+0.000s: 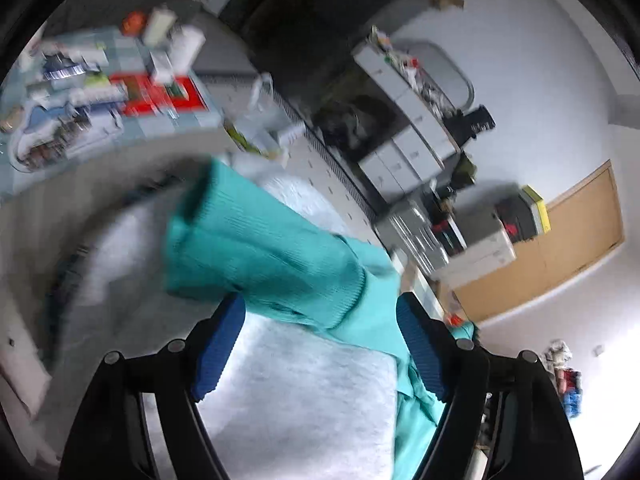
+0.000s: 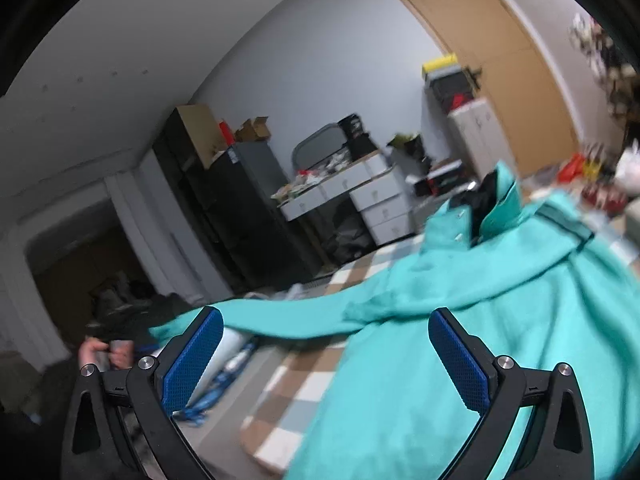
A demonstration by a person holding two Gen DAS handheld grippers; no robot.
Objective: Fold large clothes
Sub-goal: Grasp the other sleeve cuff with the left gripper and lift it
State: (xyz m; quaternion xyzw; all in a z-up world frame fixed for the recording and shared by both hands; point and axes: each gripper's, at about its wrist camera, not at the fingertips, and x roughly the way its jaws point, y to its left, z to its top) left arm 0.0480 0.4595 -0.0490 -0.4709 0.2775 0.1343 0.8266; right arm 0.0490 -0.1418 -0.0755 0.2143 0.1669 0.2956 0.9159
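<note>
The teal garment (image 2: 460, 312) is a soft, matte knit with a fine ribbed weave, one piece only, with a collar, two small pale snaps below it and a dark lining showing at the neck. It lies rumpled across a checked brown, white and pale blue cloth (image 2: 304, 392) that covers the worktop, and one long sleeve stretches away to the left in the right wrist view. In the left wrist view that sleeve (image 1: 256, 248) is a folded tube with a ribbed cuff, lying on a white fleecy surface (image 1: 304, 392) just ahead of the fingers. The left gripper (image 1: 320, 340) has two black arms with blue, finely ridged pads; its jaws stand well apart, the sleeve crosses the gap between them, and whether the pads press the cloth I cannot tell through the blur. The right gripper (image 2: 326, 360) carries the same two blue textured pads, spread wide and gripping nothing, with the body of the garment lying beneath and beyond them. A hand (image 2: 94, 354) shows blurred at the lower left of that view.
</note>
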